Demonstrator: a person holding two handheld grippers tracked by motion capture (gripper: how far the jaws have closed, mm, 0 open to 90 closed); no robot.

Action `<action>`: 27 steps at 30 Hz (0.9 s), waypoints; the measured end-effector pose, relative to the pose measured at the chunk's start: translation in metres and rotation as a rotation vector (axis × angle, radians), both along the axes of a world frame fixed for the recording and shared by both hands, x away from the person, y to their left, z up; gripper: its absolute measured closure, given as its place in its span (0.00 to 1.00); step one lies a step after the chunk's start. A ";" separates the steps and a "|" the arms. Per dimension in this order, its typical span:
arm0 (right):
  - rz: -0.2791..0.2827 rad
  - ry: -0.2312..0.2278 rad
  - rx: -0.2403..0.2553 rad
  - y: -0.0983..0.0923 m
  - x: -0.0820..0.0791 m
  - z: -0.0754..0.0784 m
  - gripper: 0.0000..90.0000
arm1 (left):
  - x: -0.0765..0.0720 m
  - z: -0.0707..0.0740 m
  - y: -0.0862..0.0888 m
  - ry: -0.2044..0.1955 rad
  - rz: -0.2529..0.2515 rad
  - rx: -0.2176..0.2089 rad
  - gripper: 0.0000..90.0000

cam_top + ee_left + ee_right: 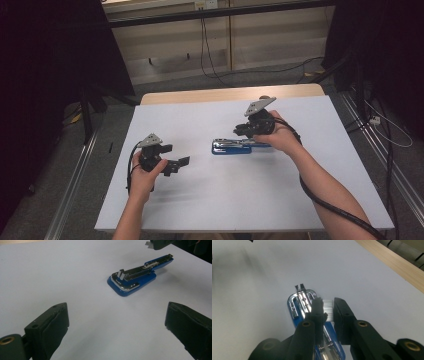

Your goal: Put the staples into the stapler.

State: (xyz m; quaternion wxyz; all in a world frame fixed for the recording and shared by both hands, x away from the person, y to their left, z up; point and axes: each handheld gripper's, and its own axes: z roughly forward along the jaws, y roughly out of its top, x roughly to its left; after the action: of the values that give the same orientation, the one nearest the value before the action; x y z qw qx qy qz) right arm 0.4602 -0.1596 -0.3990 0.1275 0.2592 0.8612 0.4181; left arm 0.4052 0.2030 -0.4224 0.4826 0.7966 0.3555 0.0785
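My right tongs are squeezed on a little strip of staples, held just above the blue stapler. The stapler lies flat near the middle of the desk, on the white cover. Its top is swung open, so the metal track inside shows. I think that is why I hold the strip right over it: the staples have to drop into that track. My grip is narrow because the strip is thin and could slip or snap. My left tongs are let go, jaws wide apart with nothing between them. They wait low over the desk, well to the side of the stapler, pointing at it. I think they are ready to hold it if it slides.
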 end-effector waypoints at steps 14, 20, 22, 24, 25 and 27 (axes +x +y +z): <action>0.052 0.002 -0.022 0.013 0.008 -0.006 0.88 | 0.000 -0.001 0.004 0.001 0.007 -0.004 0.06; 0.073 0.006 -0.013 0.016 0.010 -0.008 0.88 | 0.000 -0.001 0.005 0.001 0.006 -0.006 0.06; 0.082 0.013 -0.014 0.016 0.010 -0.008 0.88 | 0.000 -0.001 0.005 0.001 0.007 -0.006 0.06; 0.093 0.015 -0.010 0.017 0.011 -0.009 0.88 | 0.000 -0.001 0.005 0.000 0.004 -0.003 0.06; 0.099 0.016 -0.011 0.017 0.011 -0.010 0.88 | 0.000 -0.001 0.004 -0.001 0.004 0.000 0.06; 0.102 0.018 -0.015 0.018 0.011 -0.011 0.88 | 0.000 -0.001 0.004 0.001 0.005 0.005 0.06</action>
State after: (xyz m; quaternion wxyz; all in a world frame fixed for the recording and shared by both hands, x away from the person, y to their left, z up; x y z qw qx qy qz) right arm 0.4716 -0.1412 -0.4096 0.1002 0.2180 0.8776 0.4150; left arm 0.4052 0.2073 -0.4237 0.4803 0.7969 0.3576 0.0801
